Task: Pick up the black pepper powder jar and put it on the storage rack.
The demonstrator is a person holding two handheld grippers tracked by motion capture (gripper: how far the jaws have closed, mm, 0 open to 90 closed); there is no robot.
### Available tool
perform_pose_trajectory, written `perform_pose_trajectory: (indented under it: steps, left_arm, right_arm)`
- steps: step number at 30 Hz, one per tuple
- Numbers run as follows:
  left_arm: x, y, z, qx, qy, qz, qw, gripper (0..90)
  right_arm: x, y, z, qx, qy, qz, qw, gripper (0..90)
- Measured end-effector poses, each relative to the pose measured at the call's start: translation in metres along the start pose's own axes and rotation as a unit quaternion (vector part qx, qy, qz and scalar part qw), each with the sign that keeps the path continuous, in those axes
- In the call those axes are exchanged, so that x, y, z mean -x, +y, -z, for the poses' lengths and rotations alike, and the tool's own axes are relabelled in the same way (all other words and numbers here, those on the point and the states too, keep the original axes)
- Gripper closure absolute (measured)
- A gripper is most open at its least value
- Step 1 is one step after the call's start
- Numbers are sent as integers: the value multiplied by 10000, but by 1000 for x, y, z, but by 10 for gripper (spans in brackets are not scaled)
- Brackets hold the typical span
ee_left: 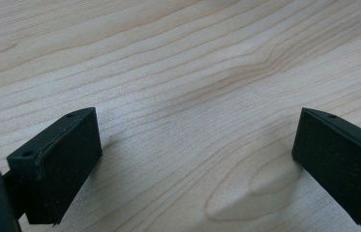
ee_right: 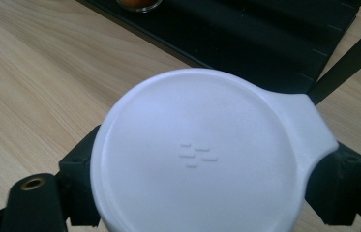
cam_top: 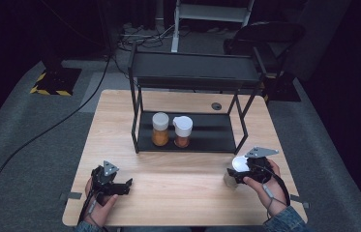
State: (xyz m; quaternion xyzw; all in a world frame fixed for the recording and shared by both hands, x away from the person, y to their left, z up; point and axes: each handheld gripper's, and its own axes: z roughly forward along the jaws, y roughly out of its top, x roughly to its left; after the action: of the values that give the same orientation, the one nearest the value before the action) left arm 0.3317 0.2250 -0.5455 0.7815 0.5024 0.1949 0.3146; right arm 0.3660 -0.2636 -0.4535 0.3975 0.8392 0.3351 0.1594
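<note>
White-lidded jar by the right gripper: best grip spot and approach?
Grip the jar across its round body just under the white lid, coming from above and the person's side, as the right gripper does. The lid's spout tab sticks out sideways, so keep pads off it.

Ahead of you the rack (cam_top: pixel 195 72) stands on the table (cam_top: pixel 178 188), two jars (cam_top: pixel 160 129) side by side on its lower shelf (a third jar (cam_top: pixel 236 170) sits front right).
</note>
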Motion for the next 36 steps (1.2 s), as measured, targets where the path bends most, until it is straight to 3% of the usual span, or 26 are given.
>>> perform_pose_trajectory:
  steps: [18, 36]
  left_arm:
    - [0, 0, 0, -2, 0, 0, 10000, 33]
    - [0, 0, 0, 1, 1, 2, 10000, 33]
  right_arm:
    - [-4, 5, 4, -156, 69, -5, 9999, 191]
    - [-5, 46, 16, -94, 2, 267, 9996, 191]
